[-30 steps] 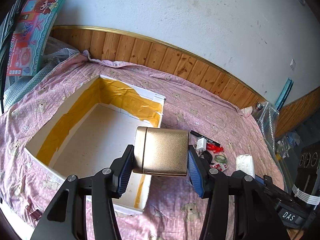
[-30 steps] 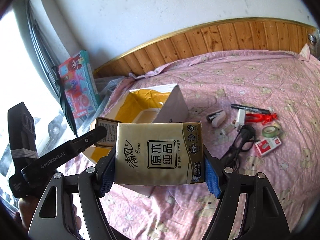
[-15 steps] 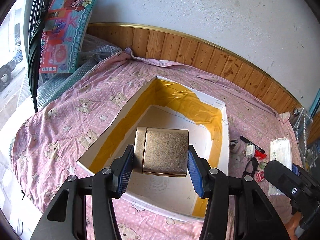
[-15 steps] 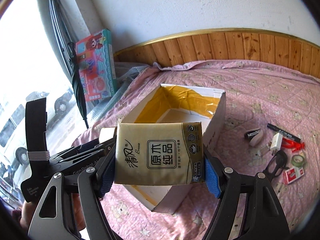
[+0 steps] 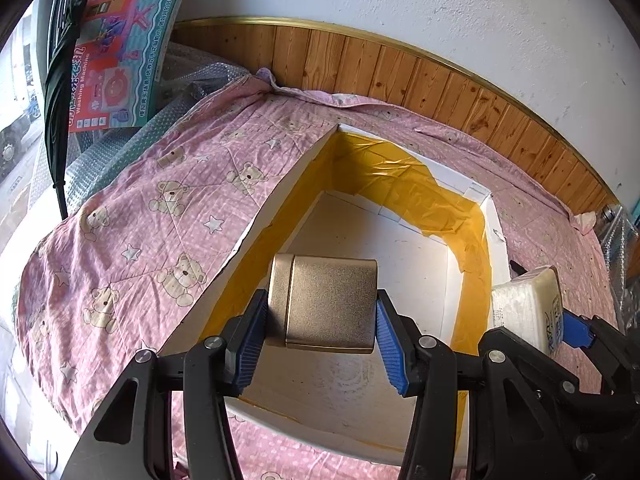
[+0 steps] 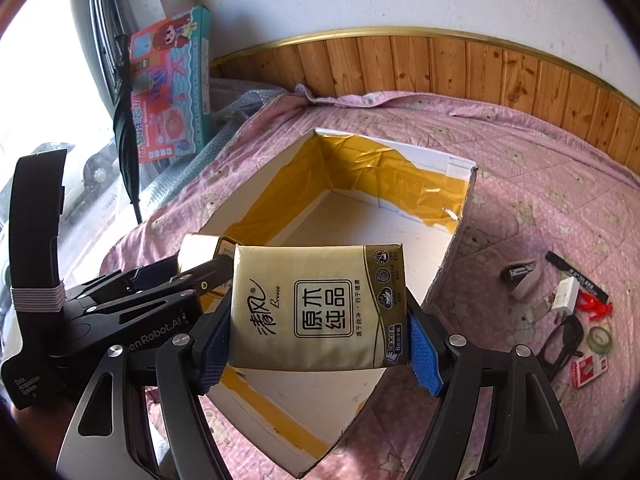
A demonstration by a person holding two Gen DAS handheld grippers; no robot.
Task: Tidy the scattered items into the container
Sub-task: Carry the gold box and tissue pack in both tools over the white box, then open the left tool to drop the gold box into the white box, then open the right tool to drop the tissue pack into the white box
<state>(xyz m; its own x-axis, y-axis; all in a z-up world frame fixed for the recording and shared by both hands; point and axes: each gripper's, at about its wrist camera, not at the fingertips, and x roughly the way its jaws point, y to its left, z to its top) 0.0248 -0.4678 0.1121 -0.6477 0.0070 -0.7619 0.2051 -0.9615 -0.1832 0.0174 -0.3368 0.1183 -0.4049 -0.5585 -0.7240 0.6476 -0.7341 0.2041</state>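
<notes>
Right wrist: pink bear-print quilt (image 6: 540,168), wood wainscot (image 6: 460,64).

The gold tissue pack (image 6: 318,308) is showing "清风", "Breeze" and "原木纯品". The left hand-held gripper (image 6: 208,276) is bearing "enRobot.AI" and "Data Acquisition System" on its body. The toy box (image 5: 120,40) against the wall is reading "Washing Machine".

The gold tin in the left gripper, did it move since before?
Yes. The gold tin, clamped in the left gripper, has travelled from beside the white box to above its bare floor, judged against the box walls.
</notes>
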